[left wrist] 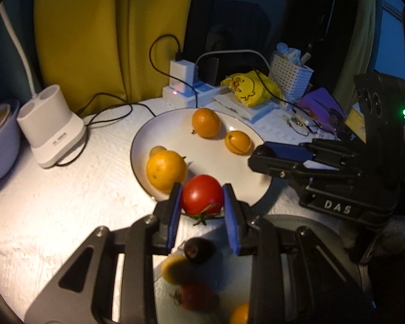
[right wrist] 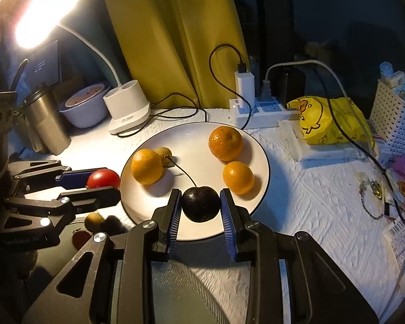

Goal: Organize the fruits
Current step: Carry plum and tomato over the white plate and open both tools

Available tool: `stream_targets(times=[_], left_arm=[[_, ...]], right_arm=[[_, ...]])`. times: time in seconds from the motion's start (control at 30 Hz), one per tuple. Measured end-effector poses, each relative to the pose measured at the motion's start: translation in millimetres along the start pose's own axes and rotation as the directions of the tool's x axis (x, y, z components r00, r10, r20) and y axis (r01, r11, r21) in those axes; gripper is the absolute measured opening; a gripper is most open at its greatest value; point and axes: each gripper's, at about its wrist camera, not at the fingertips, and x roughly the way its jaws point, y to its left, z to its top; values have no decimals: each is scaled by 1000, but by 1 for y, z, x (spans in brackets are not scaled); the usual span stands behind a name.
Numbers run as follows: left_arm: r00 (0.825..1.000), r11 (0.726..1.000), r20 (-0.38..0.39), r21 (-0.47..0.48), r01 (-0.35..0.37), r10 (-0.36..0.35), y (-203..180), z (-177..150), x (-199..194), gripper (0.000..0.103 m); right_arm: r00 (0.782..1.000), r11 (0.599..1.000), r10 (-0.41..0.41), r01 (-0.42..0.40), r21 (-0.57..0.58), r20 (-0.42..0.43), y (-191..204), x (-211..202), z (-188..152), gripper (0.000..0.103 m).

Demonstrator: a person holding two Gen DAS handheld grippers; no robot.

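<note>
A round red tomato is being gripped by the left gripper, a dark cherry by the right gripper, lower centre above the white plate. Release onto the plate is judged next.

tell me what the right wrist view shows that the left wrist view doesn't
Only the right wrist view shows the lit white lamp head, the steel travel mug and the dark cherry's long stem.

Only the left wrist view shows the loose fruits under the left gripper, such as a dark cherry.

Both show the white round plate with oranges, the red tomato and the yellow duck-print bag.
</note>
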Motion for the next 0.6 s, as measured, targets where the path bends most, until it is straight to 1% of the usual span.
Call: stream_targets(times=[0.2, 0.33, 0.47, 0.53, 0.6], left_arm=[[999, 1000, -47, -15, 8, -8, 2, 3, 23, 31], [997, 1000, -79, -28, 10, -12, 2, 3, 33, 31], [996, 1000, -84, -27, 11, -13, 1, 2, 34, 32], [997, 1000, -75, -27, 6, -8, 0, 2, 31, 33], [998, 999, -63, -33, 5, -7, 1, 4, 27, 41]], right_arm=[[1000, 1000, 4, -4, 0, -18, -4, 18, 0, 31], [1000, 1000, 14, -14, 13, -23, -7, 21, 0, 31], [1000, 1000, 10, -9, 26, -22, -11, 22, 1, 32], [1000, 1000, 2, -2, 26, -21, -11, 21, 1, 32], [1000, 1000, -5, 6, 23, -20, -10, 20, 1, 34]])
